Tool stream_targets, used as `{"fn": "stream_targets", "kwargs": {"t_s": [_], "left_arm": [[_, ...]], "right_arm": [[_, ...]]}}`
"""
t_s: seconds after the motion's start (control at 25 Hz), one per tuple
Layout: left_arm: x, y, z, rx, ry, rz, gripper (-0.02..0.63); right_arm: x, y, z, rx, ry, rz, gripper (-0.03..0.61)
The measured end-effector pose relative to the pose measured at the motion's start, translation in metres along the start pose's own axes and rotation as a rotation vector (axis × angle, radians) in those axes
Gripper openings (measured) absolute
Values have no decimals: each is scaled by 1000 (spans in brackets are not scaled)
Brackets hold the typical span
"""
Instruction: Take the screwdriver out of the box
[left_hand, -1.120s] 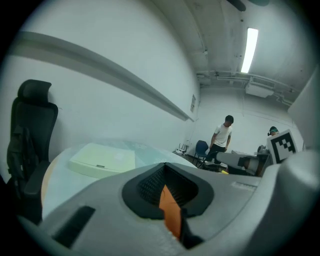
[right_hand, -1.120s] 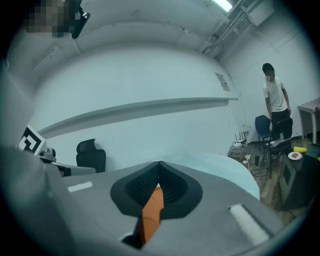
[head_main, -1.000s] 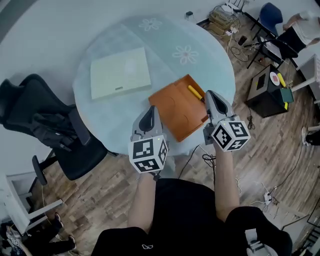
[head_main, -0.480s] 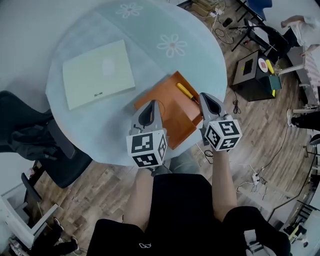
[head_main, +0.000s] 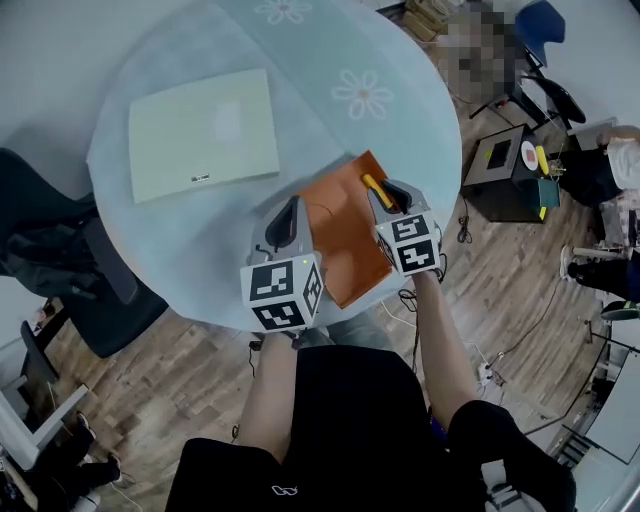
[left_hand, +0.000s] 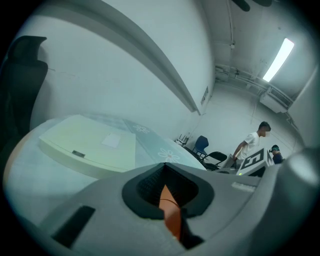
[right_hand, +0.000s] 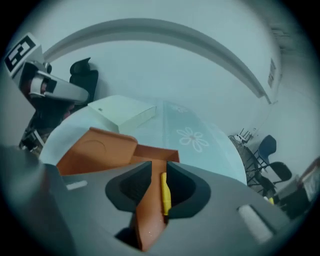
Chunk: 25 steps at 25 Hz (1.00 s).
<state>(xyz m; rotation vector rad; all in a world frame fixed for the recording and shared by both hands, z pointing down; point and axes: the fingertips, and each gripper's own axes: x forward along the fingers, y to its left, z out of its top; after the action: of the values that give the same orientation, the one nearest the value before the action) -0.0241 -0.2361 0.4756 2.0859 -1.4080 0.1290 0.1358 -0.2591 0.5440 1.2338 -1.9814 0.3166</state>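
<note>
An open orange box (head_main: 345, 235) lies near the front right edge of the round table (head_main: 200, 250). A yellow screwdriver (head_main: 376, 190) rests in its far right corner. My right gripper (head_main: 390, 192) hovers at the screwdriver's near end. In the right gripper view the jaws (right_hand: 155, 167) stand a little apart, and the screwdriver (right_hand: 164, 192) shows in the gap, close to the right jaw, above the box (right_hand: 100, 150). My left gripper (head_main: 291, 212) sits at the box's left edge. Its jaws (left_hand: 163, 182) meet at the tips, with only an orange sliver showing behind them.
A flat pale green box (head_main: 203, 133) lies on the far left of the table. A black office chair (head_main: 60, 260) stands at the table's left. A black case (head_main: 505, 165) and cables lie on the wooden floor to the right. A person (left_hand: 250, 145) stands in the background.
The right gripper has moved in over the box's right side toward the screwdriver. The left gripper stays at the box's left edge. The head camera has shifted.
</note>
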Motion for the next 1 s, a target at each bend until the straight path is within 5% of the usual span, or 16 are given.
{"fn": "stream_targets", "kwargs": {"t_s": [0.36,1.0], "left_arm": [[2,20,5,-46,-20,41,3],[5,32,11,-62,-32,54,3]], "right_arm": [[45,-3,-27,-124,262,-14,97],[73,-4,-43,-156,477,-47,102]]}}
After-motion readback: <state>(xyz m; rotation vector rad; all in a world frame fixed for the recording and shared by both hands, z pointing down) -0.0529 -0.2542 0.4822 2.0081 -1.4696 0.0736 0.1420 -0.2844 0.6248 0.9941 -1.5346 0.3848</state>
